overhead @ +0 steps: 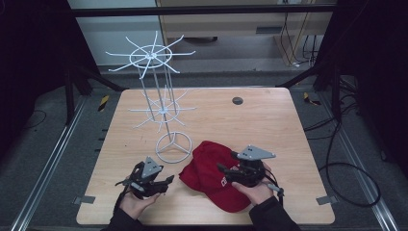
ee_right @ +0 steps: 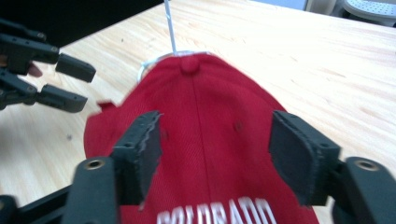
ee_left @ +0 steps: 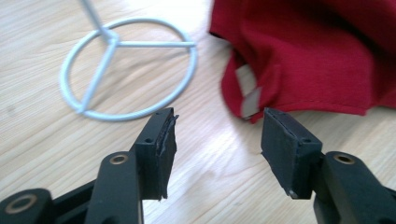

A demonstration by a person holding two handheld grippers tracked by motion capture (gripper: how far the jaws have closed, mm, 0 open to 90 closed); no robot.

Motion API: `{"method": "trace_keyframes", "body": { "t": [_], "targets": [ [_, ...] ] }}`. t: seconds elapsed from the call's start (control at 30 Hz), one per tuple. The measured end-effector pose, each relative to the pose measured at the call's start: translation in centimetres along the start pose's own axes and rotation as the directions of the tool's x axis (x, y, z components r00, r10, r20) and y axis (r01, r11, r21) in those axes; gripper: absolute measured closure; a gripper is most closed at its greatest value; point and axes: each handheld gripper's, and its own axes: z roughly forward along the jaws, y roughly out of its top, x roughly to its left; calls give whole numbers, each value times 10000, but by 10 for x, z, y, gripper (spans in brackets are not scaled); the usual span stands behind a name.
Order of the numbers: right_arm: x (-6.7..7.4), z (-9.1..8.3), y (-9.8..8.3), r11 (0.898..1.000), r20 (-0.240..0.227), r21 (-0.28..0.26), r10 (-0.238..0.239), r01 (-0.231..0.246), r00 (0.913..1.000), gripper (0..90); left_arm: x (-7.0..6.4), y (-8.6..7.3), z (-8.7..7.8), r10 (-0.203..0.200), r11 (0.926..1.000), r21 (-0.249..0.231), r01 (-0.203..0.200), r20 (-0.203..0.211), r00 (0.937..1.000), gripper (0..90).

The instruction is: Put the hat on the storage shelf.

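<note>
1. Red fabric baseball cap, near edge of the light wooden table: white block capitals across its front panel, read as "COLORADO" in the right gripper view; lower half of the letters cut off by the frame.
2. High view: same lettering too small to read.

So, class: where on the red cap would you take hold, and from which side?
Probably the red cap's back edge by the strap, coming from the cap's left, where the open left gripper already faces it. That edge is thin and exposed, so jaws can close across it; the rounded crown under the open right gripper offers no thin fold.
</note>
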Motion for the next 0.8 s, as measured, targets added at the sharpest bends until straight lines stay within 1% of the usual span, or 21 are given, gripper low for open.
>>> {"method": "trace_keyframes", "body": {
  "t": [0.03, 0.07, 0.1, 0.13, 0.17, 0.27, 0.3, 0.33, 0.4, 0.43, 0.47, 0.5, 0.53, 0.57, 0.63, 0.67, 0.7, 0.73, 0.77, 0.8],
  "targets": [
    [1, 3, 2, 10000, -35, -11, 22, -22, 10000, 314, 3, -2, -3, -118, 9999, -86, 117, -103, 9999, 443],
    [3, 8, 6, 10000, -31, -42, 18, -18, 10000, 299, 7, -3, -5, -153, 9998, -106, 151, -168, 9997, 437],
    [3, 8, 6, 10000, -31, -42, 18, -18, 10000, 299, 7, -3, -5, -153, 9998, -106, 151, -168, 9997, 435],
    [5, 12, 9, 10000, -45, -23, 28, -28, 10000, 287, 12, -6, -9, -266, 9995, -166, 261, -289, 9992, 435],
    [8, 22, 15, 10000, -84, 15, 4, -4, 10000, 254, 18, -9, -12, -389, 9991, -203, 381, -385, 9985, 428],
    [13, 35, 23, 9999, 26, 80, -123, 123, 9999, 224, 29, -14, -17, -746, 9969, -301, 728, -613, 9953, 423],
    [13, 35, 23, 9999, 26, 80, -123, 123, 9999, 224, 29, -14, -17, -746, 9969, -301, 728, -613, 9953, 423],
    [16, 44, 28, 9995, 63, 225, -202, 200, 9998, 192, 40, -19, -21, -1026, 9943, -380, 997, -846, 9911, 421],
    [19, 54, 33, 9990, 28, 402, -203, 202, 9998, 184, 50, -24, -24, -1385, 9898, -460, 1346, -968, 9856, 420],
    [20, 59, 35, 9988, 4, 438, -239, 238, 9997, 183, 55, -27, -24, -1606, 9864, -505, 1562, -994, 9820, 419],
    [22, 64, 36, 9988, -30, 445, -210, 211, 9998, 172, 58, -29, -25, -1697, 9849, -522, 1650, -1036, 9800, 420],
    [23, 68, 38, 9985, -19, 502, -199, 200, 9998, 167, 62, -31, -25, -1836, 9826, -505, 1789, -1142, 9763, 420],
    [26, 74, 39, 9976, -12, 631, -298, 298, 9996, 164, 65, -32, -25, -1876, 9818, -511, 1827, -1183, 9751, 422],
    [28, 77, 40, 9971, 47, 671, -374, 370, 9993, 159, 69, -33, -25, -2010, 9792, -538, 1956, -1265, 9714, 424],
    [33, 87, 41, 9937, 186, 931, -642, 622, 9978, 159, 74, -35, -26, -2181, 9754, -640, 2111, -1357, 9665, 427],
    [35, 91, 41, 9927, 281, 1016, -683, 652, 9973, 162, 76, -36, -27, -2206, 9748, -663, 2131, -1418, 9650, 429],
    [36, 95, 40, 9908, 374, 1142, -775, 728, 9963, 175, 77, -37, -27, -2266, 9735, -655, 2193, -1431, 9634, 431],
    [37, 99, 39, 9884, 422, 1311, -821, 760, 9957, 199, 78, -38, -28, -2245, 9740, -650, 2171, -1453, 9636, 433],
    [37, 100, 38, 9868, 503, 1401, -888, 810, 9948, 221, 79, -38, -28, -2286, 9729, -694, 2205, -1462, 9625, 436],
    [38, 102, 35, 9838, 629, 1542, -1027, 920, 9927, 253, 79, -39, -29, -2292, 9727, -716, 2208, -1460, 9624, 440]
  ]
}}
